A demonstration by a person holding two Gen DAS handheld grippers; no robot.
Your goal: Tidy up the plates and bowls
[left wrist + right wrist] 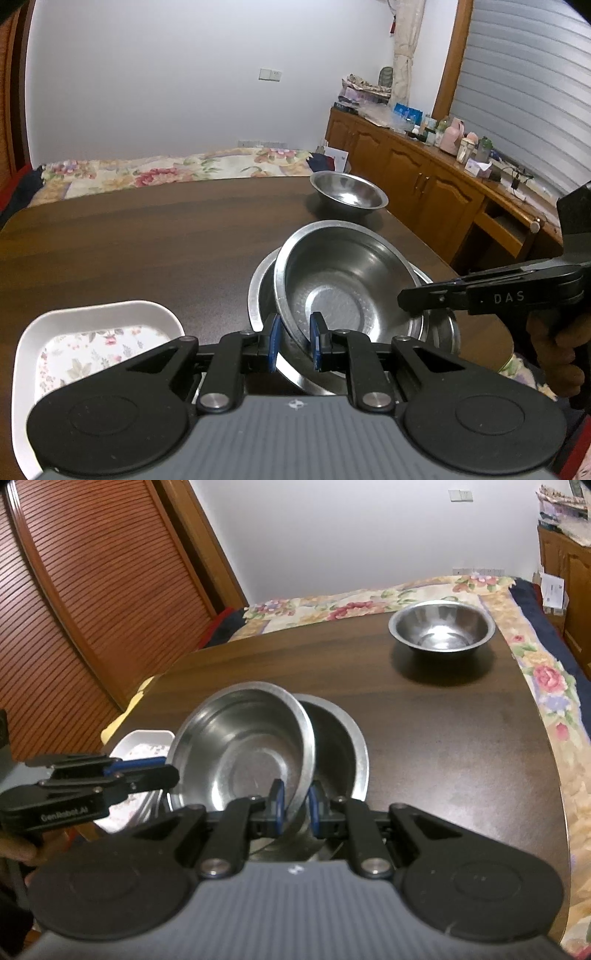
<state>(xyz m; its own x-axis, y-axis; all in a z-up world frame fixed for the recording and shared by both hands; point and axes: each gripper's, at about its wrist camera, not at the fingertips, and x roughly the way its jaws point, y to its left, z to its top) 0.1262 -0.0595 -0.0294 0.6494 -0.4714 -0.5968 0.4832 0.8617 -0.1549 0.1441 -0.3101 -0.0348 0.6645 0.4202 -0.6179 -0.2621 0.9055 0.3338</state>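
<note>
A steel bowl (343,280) sits tilted inside a larger steel bowl (258,291) on the dark wooden table (147,236). My left gripper (294,339) is shut on the tilted bowl's near rim. My right gripper (294,808) is shut on the opposite rim of the same bowl (240,749), with the lower bowl (347,753) beneath. In the left wrist view the right gripper (410,297) reaches in from the right. In the right wrist view the left gripper (162,771) reaches in from the left. A third steel bowl (349,194) (441,629) stands alone at the far right.
A white square plate with a floral pattern (96,332) (142,746) lies left of the bowls. A floral bedspread (166,170) lies beyond the table. Wooden cabinets (424,177) with clutter stand at right, and a slatted wooden door (74,590) at left.
</note>
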